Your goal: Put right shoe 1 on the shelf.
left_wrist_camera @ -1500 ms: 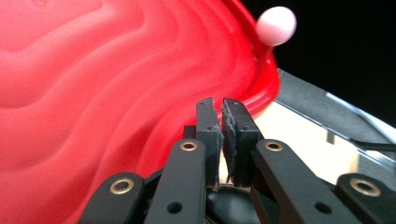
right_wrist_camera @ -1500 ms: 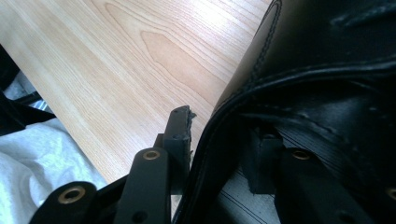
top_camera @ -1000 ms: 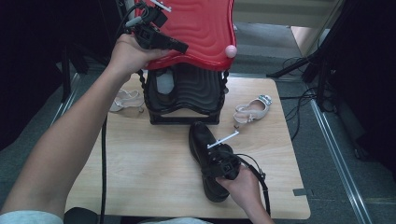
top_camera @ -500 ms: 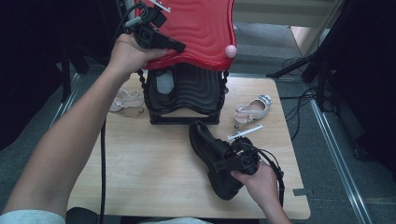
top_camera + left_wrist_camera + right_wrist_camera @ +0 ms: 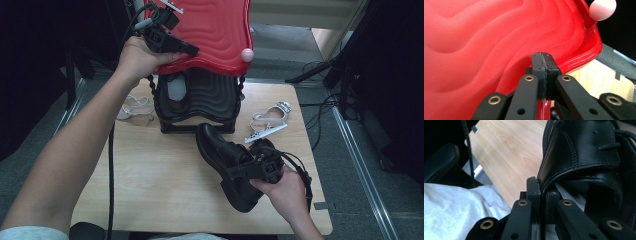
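Black leather shoe [image 5: 225, 165] is lying toe-forward just in front of the black ribbed box [image 5: 200, 107], tilting over the wooden table [image 5: 150, 175], with the right gripper [image 5: 250, 170] clamping the rim of its opening; in the right gripper view the jaws are pinching the leather collar [image 5: 544, 186] between them, nearly closed. Behind the shoe, the box is standing near the far middle of the table with its red wavy lid [image 5: 210, 30] swinging up and open, a pink knob [image 5: 247, 55] sticking out at the lid's front corner. The left gripper [image 5: 167, 42] is holding that lid by its edge, jaws squeezing tight on the red rim [image 5: 544, 82]. A pale sandal [image 5: 134, 107] is resting left of the box, and a second light sandal [image 5: 270, 117] is sitting right of it, with a white strip [image 5: 265, 132] lying just in front of that one. The tabletop is showing light wood grain. Around the table, grey carpet is spreading out, with black cables [image 5: 320, 107] trailing to the right of the box and dark stands looming beyond. A grey sleeve [image 5: 456, 210] is showing below the table edge.
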`<state>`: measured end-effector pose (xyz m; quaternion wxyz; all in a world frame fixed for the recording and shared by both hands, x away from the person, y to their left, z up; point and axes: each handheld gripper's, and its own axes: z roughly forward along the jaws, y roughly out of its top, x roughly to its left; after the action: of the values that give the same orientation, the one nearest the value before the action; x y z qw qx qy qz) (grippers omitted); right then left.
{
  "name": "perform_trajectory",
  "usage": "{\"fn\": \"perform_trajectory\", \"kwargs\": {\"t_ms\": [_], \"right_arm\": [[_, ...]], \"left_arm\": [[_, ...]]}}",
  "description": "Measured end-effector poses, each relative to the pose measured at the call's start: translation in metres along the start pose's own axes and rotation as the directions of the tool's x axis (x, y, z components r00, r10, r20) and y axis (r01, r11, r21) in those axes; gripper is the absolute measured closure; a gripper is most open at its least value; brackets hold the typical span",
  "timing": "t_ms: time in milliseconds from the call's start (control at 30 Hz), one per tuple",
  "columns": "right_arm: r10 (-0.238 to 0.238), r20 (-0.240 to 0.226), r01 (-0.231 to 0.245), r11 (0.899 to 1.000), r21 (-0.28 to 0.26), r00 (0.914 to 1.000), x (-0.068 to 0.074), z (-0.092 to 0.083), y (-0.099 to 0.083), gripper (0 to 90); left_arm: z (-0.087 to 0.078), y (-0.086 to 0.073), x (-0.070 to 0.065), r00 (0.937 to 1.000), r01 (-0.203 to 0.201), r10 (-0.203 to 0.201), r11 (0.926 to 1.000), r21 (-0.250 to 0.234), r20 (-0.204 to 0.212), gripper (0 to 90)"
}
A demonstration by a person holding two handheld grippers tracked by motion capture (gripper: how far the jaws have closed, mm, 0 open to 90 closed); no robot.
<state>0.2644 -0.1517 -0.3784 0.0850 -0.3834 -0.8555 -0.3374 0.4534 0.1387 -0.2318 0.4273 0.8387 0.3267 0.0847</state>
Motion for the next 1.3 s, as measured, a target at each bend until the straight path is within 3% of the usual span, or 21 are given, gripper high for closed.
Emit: {"fn": "perform_trajectory", "kwargs": {"t_ms": [167,267,300,533,600,633,700,767,900,933,967,1000,1033,1067,1133,1300], "right_arm": [[-0.006,-0.015,0.006,0.999,-0.032,0.9999,0.005,-0.013,0.009,87.4],[-0.019,-0.001,0.019,0.998,-0.059,0.9998,0.008,-0.023,0.017,87.3],[-0.022,0.015,0.023,0.996,-0.085,0.9996,0.009,-0.029,0.025,87.4],[-0.013,0.054,0.021,0.99,-0.141,0.9985,0.002,-0.031,0.053,87.0],[-0.013,0.113,0.033,0.985,-0.171,0.9935,-0.001,-0.025,0.065,87.0],[-0.013,0.113,0.033,0.985,-0.171,0.9935,-0.001,-0.025,0.065,87.0],[-0.01,0.156,0.041,0.981,-0.191,0.9877,-0.002,-0.018,0.074,87.2],[-0.019,0.226,0.064,0.979,-0.193,0.9738,-0.004,-0.005,0.086,87.0],[-0.021,0.282,0.083,0.974,-0.21,0.9591,-0.008,0.011,0.097,86.8],[-0.015,0.323,0.093,0.97,-0.227,0.9462,-0.011,0.022,0.102,86.7],[-0.015,0.323,0.093,0.97,-0.227,0.9462,-0.011,0.022,0.102,86.7],[-0.031,0.381,0.136,0.958,-0.251,0.9239,-0.011,0.034,0.105,86.8],[-0.039,0.403,0.152,0.956,-0.252,0.9142,-0.011,0.038,0.106,86.8],[-0.039,0.403,0.152,0.956,-0.252,0.9142,-0.011,0.038,0.106,86.8],[-0.037,0.438,0.162,0.954,-0.253,0.8983,-0.012,0.048,0.109,87.2],[-0.005,0.446,0.158,0.939,-0.305,0.8949,-0.017,0.061,0.115,87.3]], "left_arm": [[0.0,0.0,0.0,1.0,0.003,-0.003,1.0,0.001,-0.001,90.0],[0.0,0.0,0.0,1.0,0.004,-0.004,1.0,0.001,-0.001,90.0],[0.0,0.0,-0.001,1.0,0.004,-0.004,1.0,0.002,-0.002,90.0],[0.0,0.0,-0.001,0.9999,0.015,-0.015,0.9999,0.0,-0.004,90.0],[0.0,-0.001,-0.001,0.9999,0.013,-0.013,0.9999,-0.003,-0.005,90.0],[0.0,-0.001,-0.001,0.9999,0.013,-0.013,0.9999,-0.003,-0.005,90.0],[0.0,-0.001,-0.001,0.9999,0.014,-0.014,0.9999,-0.007,-0.001,90.0],[0.0,-0.001,0.0,0.9998,0.021,-0.021,0.9998,-0.003,0.003,90.0],[0.0,0.0,-0.001,0.9998,0.018,-0.018,0.9998,0.003,0.0,90.0],[0.0,0.0,-0.001,0.9999,0.016,-0.016,0.9999,0.004,-0.001,90.0],[-0.001,-0.001,-0.001,0.9999,0.016,-0.016,0.9999,0.004,-0.003,90.0],[-0.001,-0.001,0.0,0.9999,0.015,-0.015,0.9999,0.005,-0.002,90.0],[-0.001,-0.001,0.0,0.9999,0.017,-0.017,0.9999,0.004,0.003,90.0],[-0.001,-0.001,0.0,0.9998,0.018,-0.018,0.9998,0.004,0.002,90.0],[-0.001,-0.001,0.001,0.9995,0.031,-0.031,0.9995,0.007,0.009,90.0],[-0.001,-0.001,0.003,0.9992,0.035,-0.035,0.9993,0.01,0.019,90.0]]}}
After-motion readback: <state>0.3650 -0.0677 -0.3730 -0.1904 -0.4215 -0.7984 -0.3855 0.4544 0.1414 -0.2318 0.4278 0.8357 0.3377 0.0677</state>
